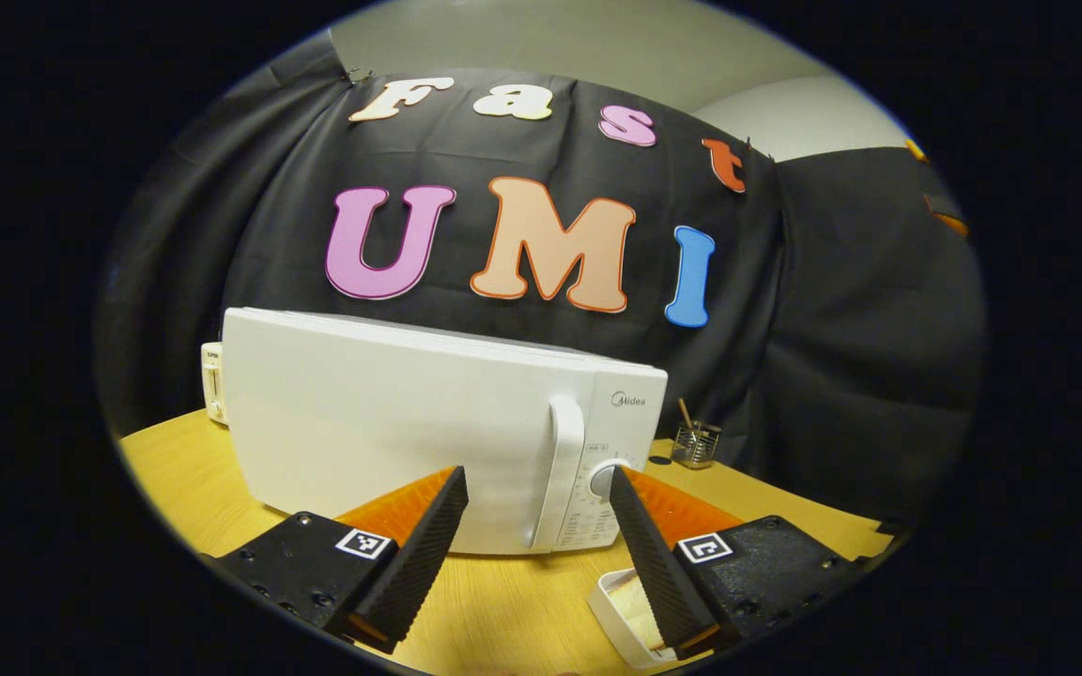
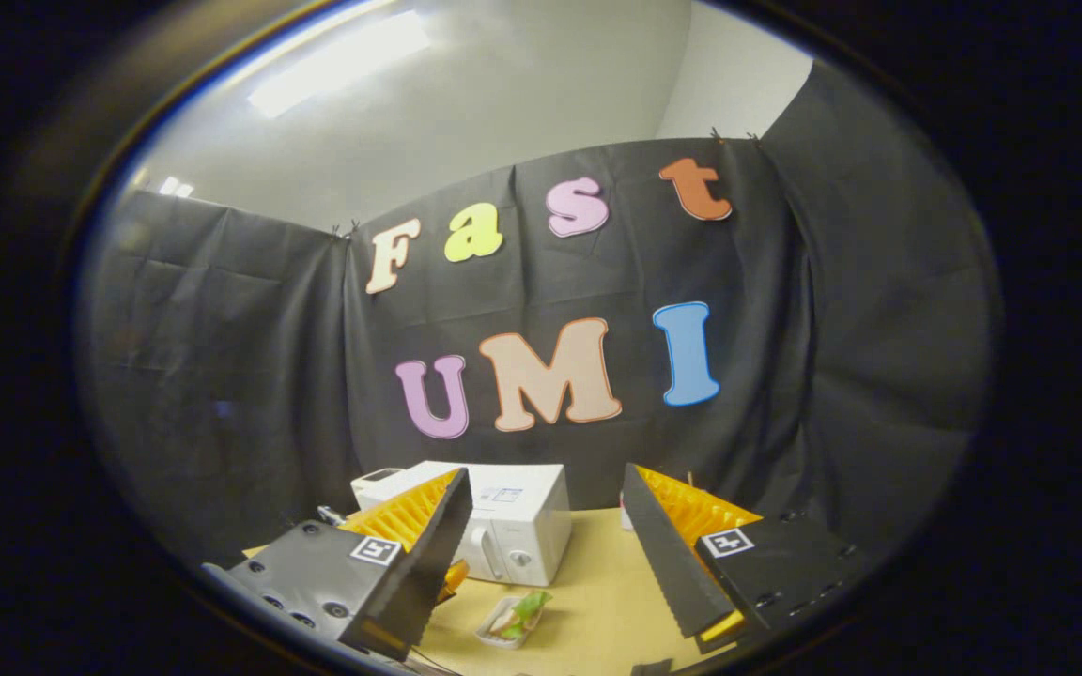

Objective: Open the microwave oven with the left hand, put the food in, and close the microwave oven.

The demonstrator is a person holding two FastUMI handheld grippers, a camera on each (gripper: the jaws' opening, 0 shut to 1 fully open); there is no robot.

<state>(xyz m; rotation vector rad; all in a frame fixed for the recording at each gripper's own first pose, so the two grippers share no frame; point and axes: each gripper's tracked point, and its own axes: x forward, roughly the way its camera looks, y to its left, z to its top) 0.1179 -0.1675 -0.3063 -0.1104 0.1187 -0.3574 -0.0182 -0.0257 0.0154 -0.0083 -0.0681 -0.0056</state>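
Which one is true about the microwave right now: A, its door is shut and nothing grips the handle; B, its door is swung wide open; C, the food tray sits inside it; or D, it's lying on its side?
A: the microwave stands upright with its door flush, and the open left gripper is short of the handle, while the food tray sits on the table.

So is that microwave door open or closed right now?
Closed. The microwave door sits flush with its front, the handle untouched, and the left gripper hangs open before it.
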